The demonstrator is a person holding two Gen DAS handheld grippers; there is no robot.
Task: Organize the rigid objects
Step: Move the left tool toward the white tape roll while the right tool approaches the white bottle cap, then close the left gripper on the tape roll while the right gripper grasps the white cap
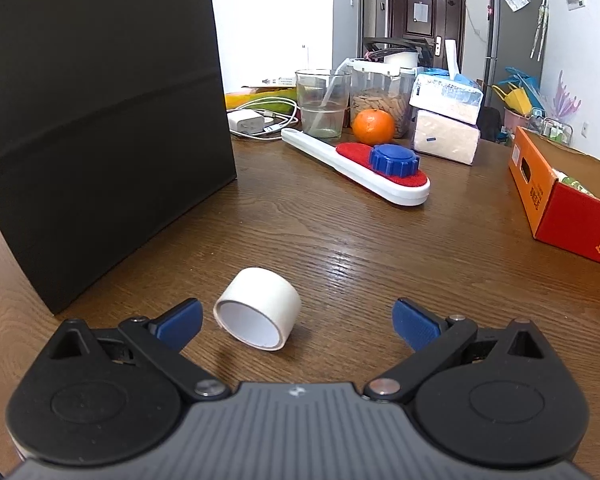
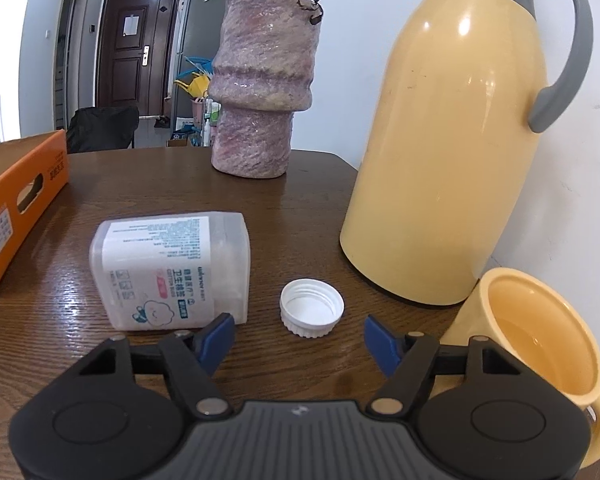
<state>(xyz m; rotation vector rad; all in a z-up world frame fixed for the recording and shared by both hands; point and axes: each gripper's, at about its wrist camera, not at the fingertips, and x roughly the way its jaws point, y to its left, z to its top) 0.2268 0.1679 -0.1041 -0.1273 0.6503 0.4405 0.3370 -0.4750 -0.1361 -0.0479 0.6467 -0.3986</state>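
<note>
Wooden worktop [image 1: 340, 240] spread low in both frames: left tongs [image 1: 296, 320] gaped behind the tape roll [image 1: 258, 308], right tongs [image 2: 299, 338] open, bracketing the white cap [image 2: 312, 307], apparently lined up for pickups.

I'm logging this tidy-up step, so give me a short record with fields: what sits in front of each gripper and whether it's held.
left gripper: open, holding nothing
before left gripper: white roll of tape on its side on the brown wooden table
right gripper: open, holding nothing
before right gripper: white ribbed bottle cap, open side up
beside cap: clear plastic cotton swab box
</note>
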